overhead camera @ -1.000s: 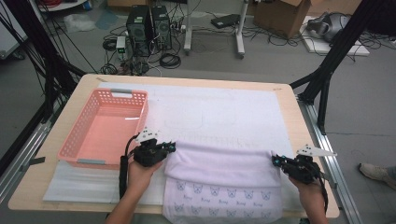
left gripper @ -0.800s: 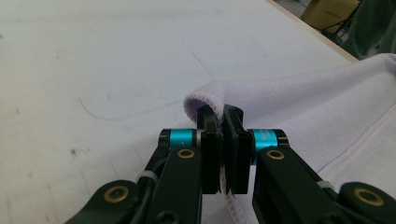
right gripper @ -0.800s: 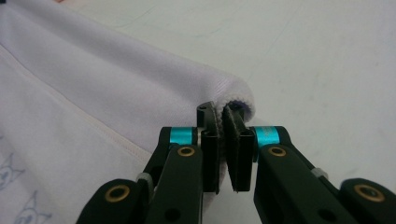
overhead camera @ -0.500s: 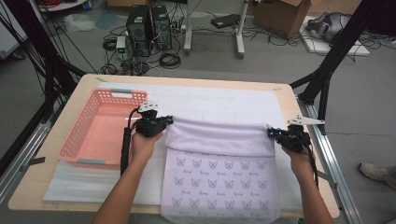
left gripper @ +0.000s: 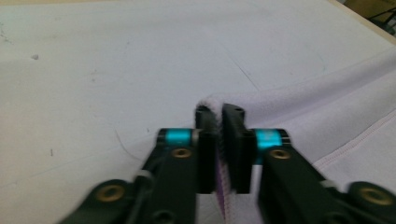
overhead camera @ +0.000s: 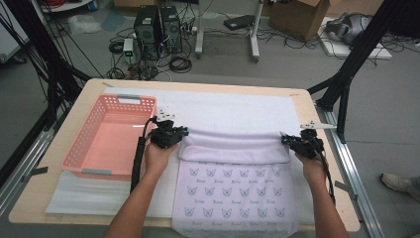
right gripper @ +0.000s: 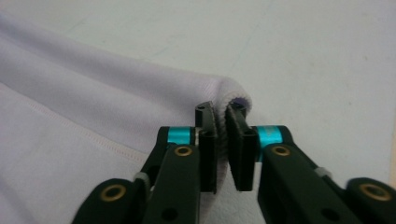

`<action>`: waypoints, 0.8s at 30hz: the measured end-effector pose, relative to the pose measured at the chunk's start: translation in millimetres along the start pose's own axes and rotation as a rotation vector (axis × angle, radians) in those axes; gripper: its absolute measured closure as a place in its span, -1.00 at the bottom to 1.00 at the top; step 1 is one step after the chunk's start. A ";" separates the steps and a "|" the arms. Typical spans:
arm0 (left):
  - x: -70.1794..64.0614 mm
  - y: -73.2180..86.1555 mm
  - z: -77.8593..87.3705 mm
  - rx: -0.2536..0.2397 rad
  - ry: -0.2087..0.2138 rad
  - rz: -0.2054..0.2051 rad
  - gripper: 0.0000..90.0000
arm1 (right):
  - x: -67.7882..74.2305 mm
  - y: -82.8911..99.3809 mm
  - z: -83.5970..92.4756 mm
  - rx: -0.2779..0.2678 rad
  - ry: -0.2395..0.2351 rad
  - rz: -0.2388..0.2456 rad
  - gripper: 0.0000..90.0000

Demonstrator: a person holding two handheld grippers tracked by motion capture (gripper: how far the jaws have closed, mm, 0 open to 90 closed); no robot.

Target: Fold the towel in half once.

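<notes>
A: High view: cloth lies on the tabletop, near half flat with a small printed pattern facing up, far edge rolled over into a plain band.
B: Claws?
A: Left claw at the band's left end, right claw at its right end. Band runs straight between them.
B: Closed on it?
A: Yes. Left gripper view: jaws narrow, a thin fold of cloth pinched between the pads, stitched hem visible in the gap. Right gripper view: same, jaws clamped on the rounded corner of the fold.
B: Anything else on the tabletop?
A: Pink basket to the left of the left claw, just beside it. White sheet under the cloth, covering most of the top.
B: Hands?
A: Both forearms come in from the bottom, one hand on each gripper. Left hand sits between basket and cloth.
</notes>
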State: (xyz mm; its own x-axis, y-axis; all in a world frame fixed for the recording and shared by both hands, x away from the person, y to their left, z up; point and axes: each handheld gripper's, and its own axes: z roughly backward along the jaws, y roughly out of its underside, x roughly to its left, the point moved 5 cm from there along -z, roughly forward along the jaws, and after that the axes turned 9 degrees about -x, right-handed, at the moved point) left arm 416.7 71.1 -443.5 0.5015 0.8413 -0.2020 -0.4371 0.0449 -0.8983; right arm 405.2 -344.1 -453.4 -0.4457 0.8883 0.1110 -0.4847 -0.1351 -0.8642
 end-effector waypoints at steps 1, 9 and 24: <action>-2.3 0.7 0.2 0.009 0.017 0.013 0.36 | -0.3 0.5 -0.2 0.000 0.004 -0.018 0.54; -14.8 13.6 17.8 -0.043 0.098 0.025 0.20 | 4.9 2.2 21.4 -0.019 -0.053 -0.051 0.23; -32.1 52.8 31.6 0.045 0.135 -0.031 0.93 | 23.3 41.8 35.1 0.058 -0.125 -0.001 0.92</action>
State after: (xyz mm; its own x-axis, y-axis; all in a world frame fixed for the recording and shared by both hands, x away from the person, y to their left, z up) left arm 353.9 63.6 -472.1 0.6101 0.7589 -0.2277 -0.4513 0.0968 -0.8871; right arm 348.2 -344.4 -469.7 -0.5341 0.8270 0.1754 -0.5260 -0.1626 -0.8348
